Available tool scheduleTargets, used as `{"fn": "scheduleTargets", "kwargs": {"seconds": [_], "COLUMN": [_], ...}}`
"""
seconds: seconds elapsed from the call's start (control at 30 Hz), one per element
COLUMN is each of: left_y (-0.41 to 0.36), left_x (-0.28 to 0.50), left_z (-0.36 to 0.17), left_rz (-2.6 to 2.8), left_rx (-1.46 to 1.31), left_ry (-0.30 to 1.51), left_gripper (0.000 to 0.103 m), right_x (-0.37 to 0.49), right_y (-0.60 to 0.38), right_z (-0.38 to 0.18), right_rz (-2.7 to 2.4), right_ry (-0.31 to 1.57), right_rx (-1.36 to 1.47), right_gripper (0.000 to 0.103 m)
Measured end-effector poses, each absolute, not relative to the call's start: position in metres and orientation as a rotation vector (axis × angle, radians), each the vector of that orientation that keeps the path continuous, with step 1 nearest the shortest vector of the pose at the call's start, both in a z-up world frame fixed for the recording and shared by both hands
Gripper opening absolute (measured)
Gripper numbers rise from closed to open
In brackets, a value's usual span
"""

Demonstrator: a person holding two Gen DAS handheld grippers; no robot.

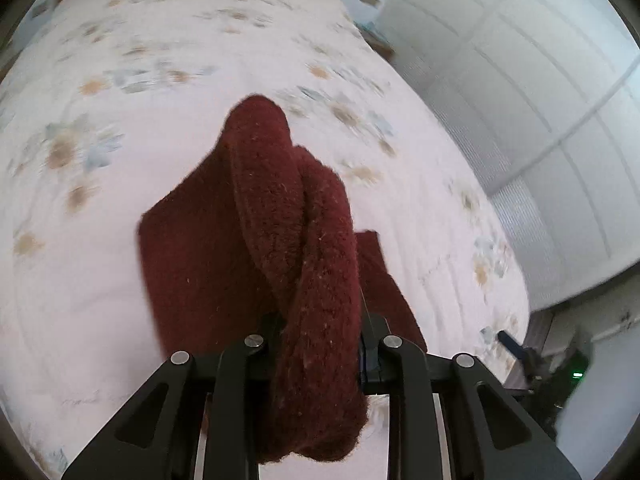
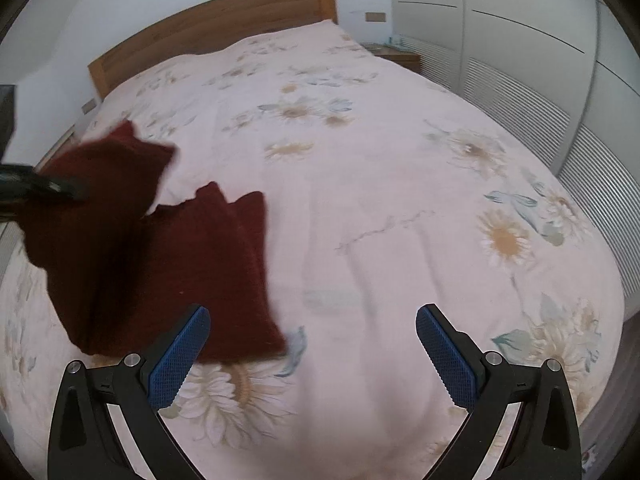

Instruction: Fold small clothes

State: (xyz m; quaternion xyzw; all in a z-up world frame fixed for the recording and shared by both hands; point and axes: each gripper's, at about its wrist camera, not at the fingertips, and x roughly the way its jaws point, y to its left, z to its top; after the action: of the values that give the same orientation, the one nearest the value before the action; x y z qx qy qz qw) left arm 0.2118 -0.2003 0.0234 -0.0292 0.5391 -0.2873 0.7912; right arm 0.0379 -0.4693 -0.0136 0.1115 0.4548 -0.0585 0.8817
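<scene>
A dark red fuzzy garment point(image 1: 280, 220) lies on the pink floral bedspread point(image 1: 120, 120). My left gripper point(image 1: 320, 340) is shut on a bunched fold of it and lifts that part above the rest; the fabric hides the fingertips. In the right wrist view the garment point(image 2: 192, 264) lies at the left, with its raised part point(image 2: 100, 168) held by the left gripper point(image 2: 60, 190). My right gripper point(image 2: 312, 320) is open and empty above the bedspread point(image 2: 400, 200), just right of the garment's near edge. Its blue fingers point(image 2: 180, 360) are spread wide.
A wooden headboard point(image 2: 216, 28) stands at the far end of the bed. White wardrobe doors point(image 2: 520, 40) run along the right side. A small bedside table point(image 2: 396, 56) sits by the far right corner. Dark objects point(image 1: 560, 372) stand on the floor past the bed's right edge.
</scene>
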Motion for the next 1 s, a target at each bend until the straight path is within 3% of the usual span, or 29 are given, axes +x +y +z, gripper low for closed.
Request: {"fn": "scheduleTargets", "kwargs": {"seconds": [0.27, 0.63, 0.67, 0.73, 0.8, 1.0], "left_y": [-0.281, -0.285, -0.287, -0.286, -0.282, -0.258], "left_x": [0.192, 0.192, 0.193, 0.192, 0.191, 0.192], "left_z": [-0.072, -0.083, -0.078, -0.07, -0.06, -0.028], "left_rz": [-0.537, -0.452, -0.448, -0.443, -0.43, -0.453], "left_rx": [0.092, 0.146, 0.138, 0.128, 0.134, 0.053], "left_ry": [1.272, 1.315, 1.317, 1.3, 1.268, 1.215], "left_gripper": [0.02, 0.038, 0.047, 0.08, 0.095, 0.102], "right_x": [0.023, 0.017, 0.017, 0.019, 0.02, 0.033], "right_y": [-0.488, -0.489, -0.488, -0.486, -0.483, -0.461], "right_z": [-0.04, -0.056, -0.055, -0.051, -0.046, -0.023], "right_rz": [-0.147, -0.155, -0.153, -0.145, -0.13, -0.075], "right_ry": [1.033, 1.094, 1.095, 1.097, 1.095, 1.075], "right_rx": [0.236, 0.258, 0.253, 0.24, 0.23, 0.177], "right_gripper": [0.103, 0.103, 0.103, 0.103, 0.103, 0.103]}}
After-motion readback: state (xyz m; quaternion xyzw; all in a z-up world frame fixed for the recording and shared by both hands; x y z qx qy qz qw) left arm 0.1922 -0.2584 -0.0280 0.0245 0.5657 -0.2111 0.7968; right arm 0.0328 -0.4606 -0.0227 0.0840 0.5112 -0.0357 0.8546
